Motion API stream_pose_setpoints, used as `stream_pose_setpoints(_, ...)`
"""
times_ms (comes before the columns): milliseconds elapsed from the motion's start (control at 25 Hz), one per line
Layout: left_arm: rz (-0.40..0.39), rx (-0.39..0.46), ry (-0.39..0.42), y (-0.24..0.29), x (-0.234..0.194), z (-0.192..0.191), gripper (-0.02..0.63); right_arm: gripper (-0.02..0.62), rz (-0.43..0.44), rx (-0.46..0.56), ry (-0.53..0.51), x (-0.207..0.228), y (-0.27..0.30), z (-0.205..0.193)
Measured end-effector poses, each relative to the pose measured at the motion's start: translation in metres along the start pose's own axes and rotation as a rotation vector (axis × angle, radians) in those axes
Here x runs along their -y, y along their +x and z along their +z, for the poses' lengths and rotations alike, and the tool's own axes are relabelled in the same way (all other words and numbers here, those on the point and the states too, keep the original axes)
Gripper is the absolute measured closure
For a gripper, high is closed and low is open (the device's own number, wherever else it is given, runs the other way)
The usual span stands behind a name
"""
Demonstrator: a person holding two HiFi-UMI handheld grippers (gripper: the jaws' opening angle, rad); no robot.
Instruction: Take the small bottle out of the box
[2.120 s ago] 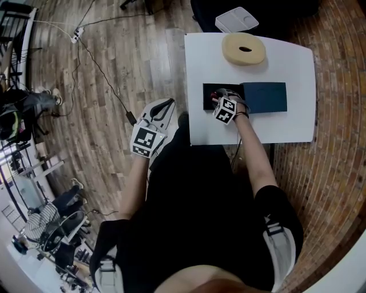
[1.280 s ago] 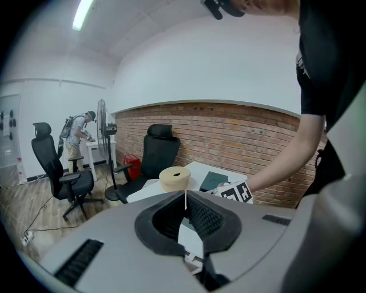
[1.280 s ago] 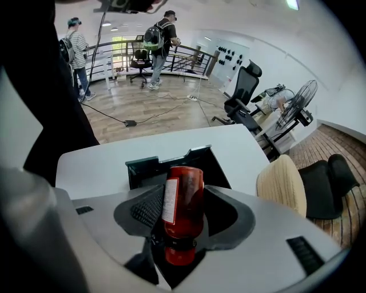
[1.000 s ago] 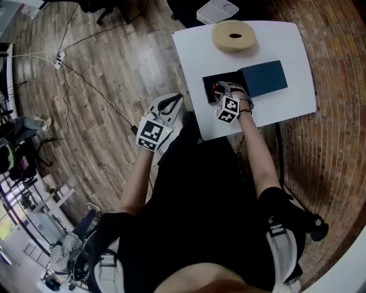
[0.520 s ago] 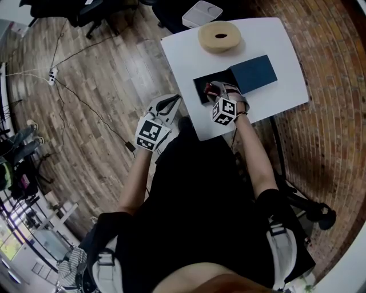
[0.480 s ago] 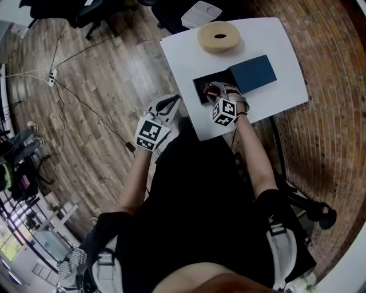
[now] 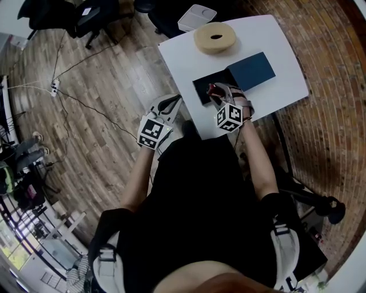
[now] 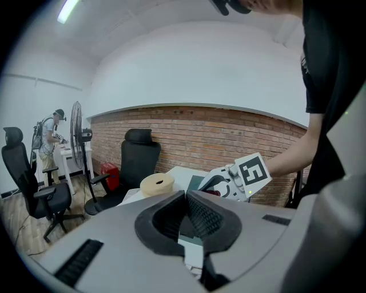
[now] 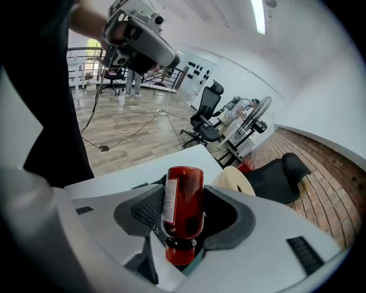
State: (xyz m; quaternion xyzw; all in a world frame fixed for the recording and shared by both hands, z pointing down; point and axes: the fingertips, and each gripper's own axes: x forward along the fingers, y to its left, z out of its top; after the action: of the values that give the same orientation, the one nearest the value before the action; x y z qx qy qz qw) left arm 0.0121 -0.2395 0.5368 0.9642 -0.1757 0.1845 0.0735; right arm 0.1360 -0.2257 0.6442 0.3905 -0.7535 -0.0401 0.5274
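Observation:
The small red bottle (image 9: 184, 214) lies lengthwise between the jaws of my right gripper (image 9: 183, 197), cap end toward the camera, and the jaws are shut on it. In the head view the right gripper (image 7: 215, 92) hangs over the open black box (image 7: 202, 91) on the white table (image 7: 183, 54), with a bit of the red bottle (image 7: 210, 88) showing at its tip. My left gripper (image 7: 164, 105) stays off the table's left edge, over the wooden floor. In the left gripper view its jaws (image 8: 186, 197) meet with nothing between them.
The box's dark blue lid (image 7: 251, 71) lies just right of the box. A beige foam ring (image 7: 214, 38) sits at the table's far side, and a white tray (image 7: 196, 17) lies beyond it. Cables (image 7: 86, 97) run over the floor. Office chairs (image 8: 137, 166) stand nearby.
The head view has swung, so the table sits higher and more tilted. The right gripper stays over the box with the bottle, drawn slightly toward the person. The left gripper has hardly moved.

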Motion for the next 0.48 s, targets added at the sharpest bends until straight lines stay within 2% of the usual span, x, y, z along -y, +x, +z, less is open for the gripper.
stream_pose_setpoints(240, -0.029, 0.002, 0.022, 0.011, 0.004, 0.006, 0.581, 0.380, -0.075, 0.044, 0.015, 0.022, -0.029, 0.016)
stream_pose_setpoints(480, -0.049, 0.011, 0.044, 0.020, 0.011, 0.017, 0.581, 0.380, -0.124, 0.056, 0.089, 0.035, -0.041, 0.000)
